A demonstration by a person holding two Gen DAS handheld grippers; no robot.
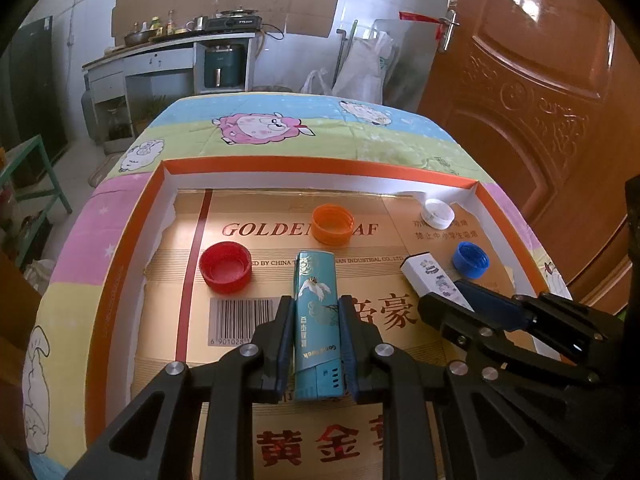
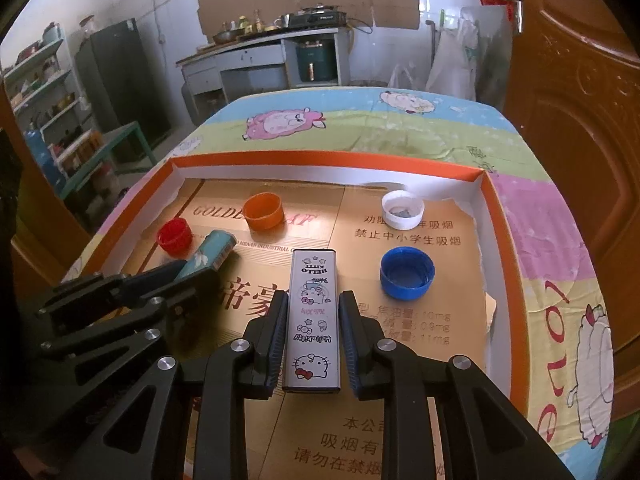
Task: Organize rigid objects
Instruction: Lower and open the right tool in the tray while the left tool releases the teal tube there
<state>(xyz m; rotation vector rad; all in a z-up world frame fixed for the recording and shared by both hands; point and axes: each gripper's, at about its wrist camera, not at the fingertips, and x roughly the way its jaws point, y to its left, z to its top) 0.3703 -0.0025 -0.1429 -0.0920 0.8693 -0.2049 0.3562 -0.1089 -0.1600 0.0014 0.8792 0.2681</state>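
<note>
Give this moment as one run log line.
left gripper: shut on teal lighter | right gripper: shut on white lighter

Black tool linkages, silver screws, seemingly blue-ribbed pads.

A teal lighter and a white cartoon-printed lighter are each held lengthwise above the tray, where red, orange, white and blue caps lie open side up.
</note>
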